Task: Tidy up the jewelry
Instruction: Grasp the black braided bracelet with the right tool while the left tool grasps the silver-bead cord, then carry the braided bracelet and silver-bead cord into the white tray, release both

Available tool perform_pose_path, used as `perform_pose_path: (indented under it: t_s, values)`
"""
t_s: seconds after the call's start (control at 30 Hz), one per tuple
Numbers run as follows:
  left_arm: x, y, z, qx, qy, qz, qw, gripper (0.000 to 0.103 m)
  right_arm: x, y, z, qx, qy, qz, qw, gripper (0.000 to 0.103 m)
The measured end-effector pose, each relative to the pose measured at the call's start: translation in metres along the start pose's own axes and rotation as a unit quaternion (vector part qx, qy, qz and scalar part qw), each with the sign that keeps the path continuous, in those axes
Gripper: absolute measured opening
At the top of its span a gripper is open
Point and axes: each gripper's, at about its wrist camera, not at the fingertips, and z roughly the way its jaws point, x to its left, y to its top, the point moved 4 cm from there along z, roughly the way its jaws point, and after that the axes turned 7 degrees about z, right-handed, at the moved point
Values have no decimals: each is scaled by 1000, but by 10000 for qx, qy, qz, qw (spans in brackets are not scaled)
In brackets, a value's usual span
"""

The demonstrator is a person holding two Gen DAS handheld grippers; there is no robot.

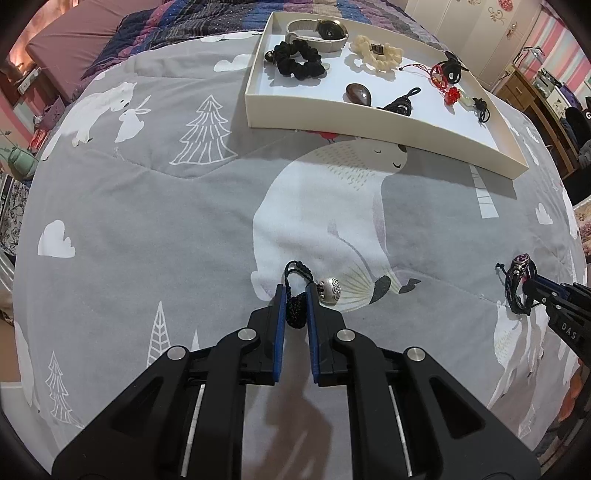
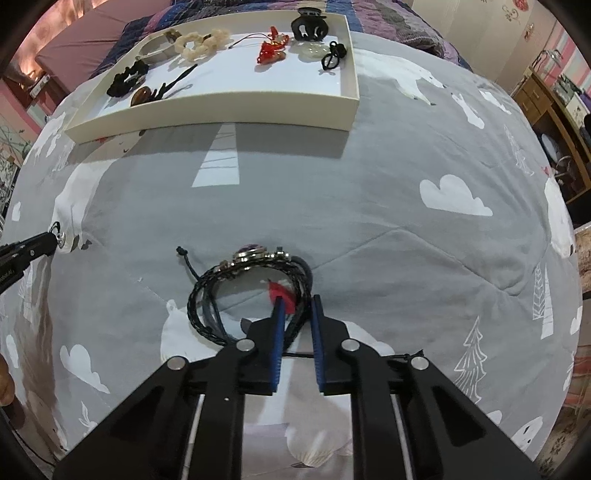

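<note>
My left gripper (image 1: 295, 295) jaws pinch a black cord with silver bead (image 1: 328, 291). My right gripper (image 2: 297, 308) jaws clamp a braided black leather bracelet (image 2: 255, 273); cream rectangular tray (image 2: 221, 107) at twelve o'clock.

A grey quilt (image 1: 184, 229) printed with polar bears, trees and clouds is spread over the bed. A purple patterned blanket (image 1: 192, 18) is seen beyond it. A wooden cabinet (image 2: 546, 107) is seen at the right.

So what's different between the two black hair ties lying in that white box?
The black scrunchie is thick, ruffled fabric forming a wide ring; the thin black elastic is a slim cord, knotted and twisted. The scrunchie lies near the watch at one end, the elastic at the opposite end of the tray. Both are black and lie loose.
</note>
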Motion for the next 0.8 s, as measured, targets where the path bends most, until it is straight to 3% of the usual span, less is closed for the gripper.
perform_pose_path:
  t_s: [0.8]
  values:
    - [-21, 25, -29, -309, -144, 30, 9994, 9, 0, 18, -38, -466, 160, -21, 9988, 6]
